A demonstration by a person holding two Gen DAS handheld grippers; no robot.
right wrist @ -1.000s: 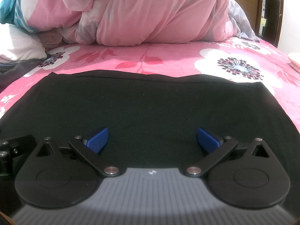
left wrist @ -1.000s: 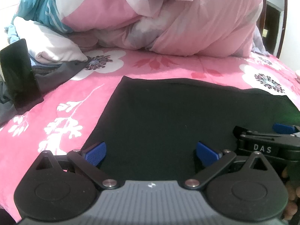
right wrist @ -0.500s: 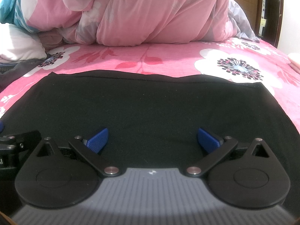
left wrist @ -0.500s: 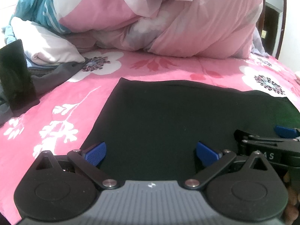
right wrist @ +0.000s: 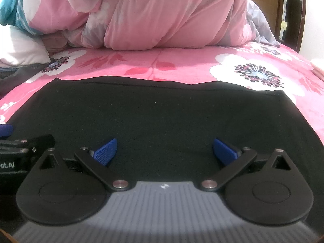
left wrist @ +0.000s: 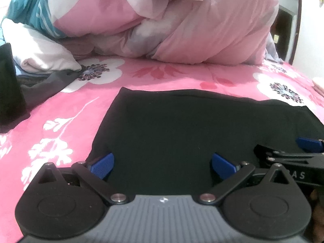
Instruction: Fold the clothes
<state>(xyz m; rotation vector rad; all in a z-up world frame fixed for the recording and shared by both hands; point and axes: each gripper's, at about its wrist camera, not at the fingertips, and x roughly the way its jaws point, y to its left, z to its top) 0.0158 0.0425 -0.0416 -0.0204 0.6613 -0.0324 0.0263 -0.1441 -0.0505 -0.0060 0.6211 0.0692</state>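
The bed sheet (left wrist: 66, 113), pink with white and red flowers, fills both views from edge to edge. At its far end a bunched pink quilt (left wrist: 202, 30) with white and grey patches is heaped high; to the left of the quilt lies a teal-striped cloth (left wrist: 34, 6), and below that a white folded cloth (left wrist: 38, 56) resting on a dark grey garment (left wrist: 46, 85).

The black garment (right wrist: 162, 121) lies flat on the sheet directly in front of me, its far hem running straight across both views, its left side edge visible in the left wrist view and its right corner visible in the right wrist view. A flat black object (left wrist: 9, 85) stands at the far left of the left wrist view; I cannot tell what it is.

My left gripper (left wrist: 162, 164) is spread wide, its blue pads (left wrist: 102, 165) low over the near left part of the black garment with nothing between them; whether they touch the fabric I cannot tell. My right gripper (right wrist: 165, 151) is likewise spread wide and empty, low over the near middle of the garment. The two grippers sit side by side: the right one shows at the right edge of the left wrist view, and the left one at the left edge of the right wrist view.
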